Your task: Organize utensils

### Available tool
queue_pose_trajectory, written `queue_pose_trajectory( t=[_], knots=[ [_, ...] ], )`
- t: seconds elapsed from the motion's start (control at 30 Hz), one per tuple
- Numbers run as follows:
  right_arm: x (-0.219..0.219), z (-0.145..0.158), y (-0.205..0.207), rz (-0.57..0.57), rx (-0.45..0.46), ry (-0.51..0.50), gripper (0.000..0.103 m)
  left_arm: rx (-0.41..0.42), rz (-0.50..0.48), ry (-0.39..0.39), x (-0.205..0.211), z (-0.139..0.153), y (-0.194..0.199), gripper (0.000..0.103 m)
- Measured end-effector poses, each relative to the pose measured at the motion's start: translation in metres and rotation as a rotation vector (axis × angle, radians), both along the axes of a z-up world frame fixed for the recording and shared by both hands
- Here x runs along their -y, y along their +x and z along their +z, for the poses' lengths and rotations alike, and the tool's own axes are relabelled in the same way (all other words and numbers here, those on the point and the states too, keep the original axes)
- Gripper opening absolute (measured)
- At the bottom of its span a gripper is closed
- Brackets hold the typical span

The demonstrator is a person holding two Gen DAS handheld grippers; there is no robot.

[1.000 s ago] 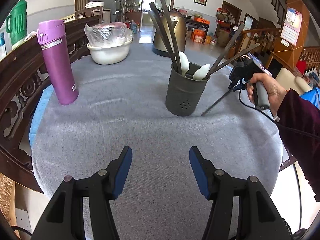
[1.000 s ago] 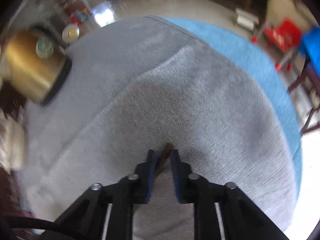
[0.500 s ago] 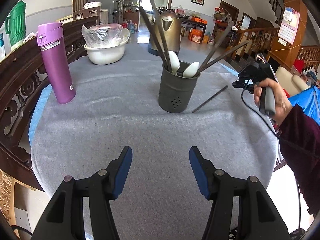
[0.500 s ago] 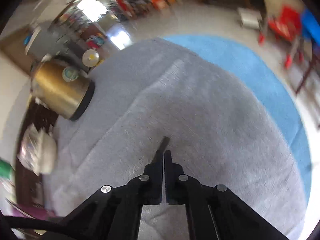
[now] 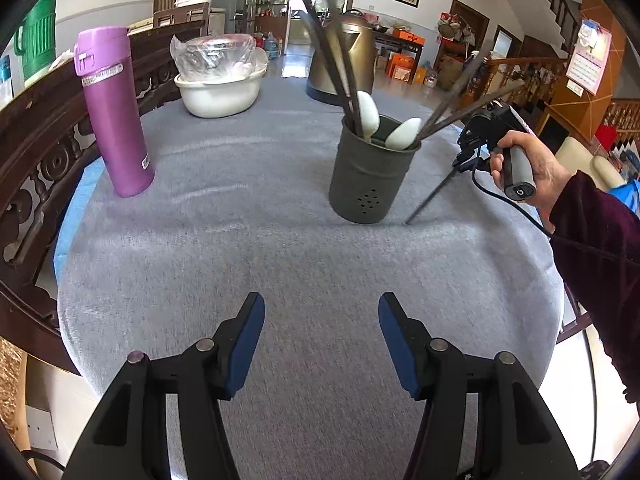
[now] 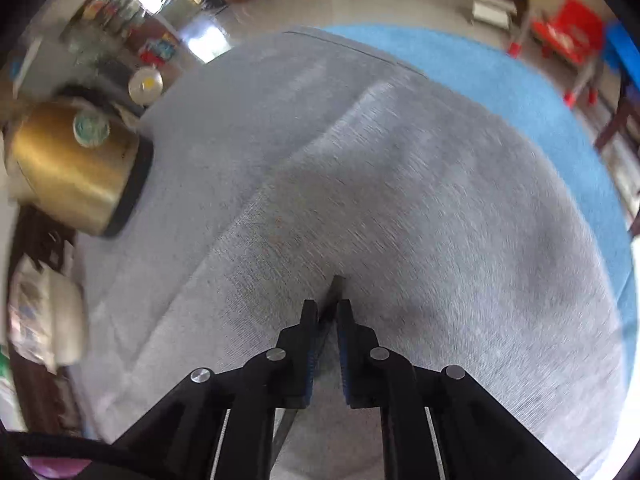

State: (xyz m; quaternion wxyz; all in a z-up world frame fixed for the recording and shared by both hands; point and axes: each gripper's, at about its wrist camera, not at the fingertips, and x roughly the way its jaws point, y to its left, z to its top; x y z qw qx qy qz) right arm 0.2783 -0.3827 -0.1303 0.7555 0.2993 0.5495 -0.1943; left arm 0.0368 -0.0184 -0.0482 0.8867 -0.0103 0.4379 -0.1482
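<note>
On the grey tablecloth (image 5: 280, 248) stands a dark grey utensil holder (image 5: 370, 182) with small holes near its base. Two white spoons (image 5: 368, 114) sit in it bowl-up, and several dark chopsticks (image 5: 332, 52) lean out of it, some to the left, some to the right. Just right of the holder a single dark chopstick (image 5: 430, 198) slants with its low tip touching the cloth beside the holder's base and its upper end in the right gripper (image 5: 466, 160), which the person's right hand (image 5: 528, 168) holds. From the right wrist view the right gripper (image 6: 328, 308) has its blue-padded fingers drawn close on the chopstick (image 6: 336, 286), whose end pokes out just past the fingertips; that view is blurred.

The left gripper (image 5: 320, 316) hovers low over the near cloth, its fingers spread wide with nothing between them.

Farther back, a purple flask (image 5: 114, 116) stands upright at the left, a white basin (image 5: 220, 90) covered with clear plastic sits behind it, and a brass-coloured kettle (image 5: 346, 68) stands behind the holder, partly hidden by the leaning chopsticks. A carved wooden chair back (image 5: 36, 152) curves along the table's left edge.
</note>
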Motion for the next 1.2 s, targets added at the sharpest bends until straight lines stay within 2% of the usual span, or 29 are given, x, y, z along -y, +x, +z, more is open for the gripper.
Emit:
queue_pose_trajectory(
  t=[0.17, 0.3, 0.37, 0.5, 0.63, 0.8, 0.97, 1.2],
  knots=[
    [-0.021, 0.003, 0.03, 0.086, -0.087, -0.109, 0.015, -0.024, 0.005, -0.022, -0.002, -0.006, 0.011, 0.06],
    [-0.039, 0.005, 0.048, 0.174, -0.086, -0.202, 0.012, -0.022, 0.006, -0.023, -0.003, -0.006, 0.011, 0.06],
    [-0.045, 0.006, 0.052, 0.184, -0.062, -0.21, 0.012, -0.023, 0.012, -0.021, -0.004, -0.006, 0.012, 0.06],
    [-0.034, 0.01, 0.04, 0.13, 0.067, -0.103, 0.01, -0.023, 0.028, -0.02, -0.01, -0.004, 0.012, 0.06],
    [-0.026, 0.034, 0.012, 0.105, 0.212, -0.057, 0.009, -0.016, 0.036, -0.024, -0.01, -0.001, 0.011, 0.06],
    [-0.026, 0.093, -0.034, 0.104, 0.463, -0.062, 0.008, -0.003, 0.02, -0.026, -0.005, 0.003, 0.004, 0.06],
    [-0.035, 0.165, -0.081, 0.126, 0.674, -0.152, 0.007, 0.025, 0.008, -0.028, -0.001, 0.012, -0.007, 0.06],
    [-0.081, 0.253, -0.137, 0.165, 0.951, -0.222, 0.007, 0.063, 0.004, -0.035, -0.001, 0.023, -0.025, 0.06]
  ],
)
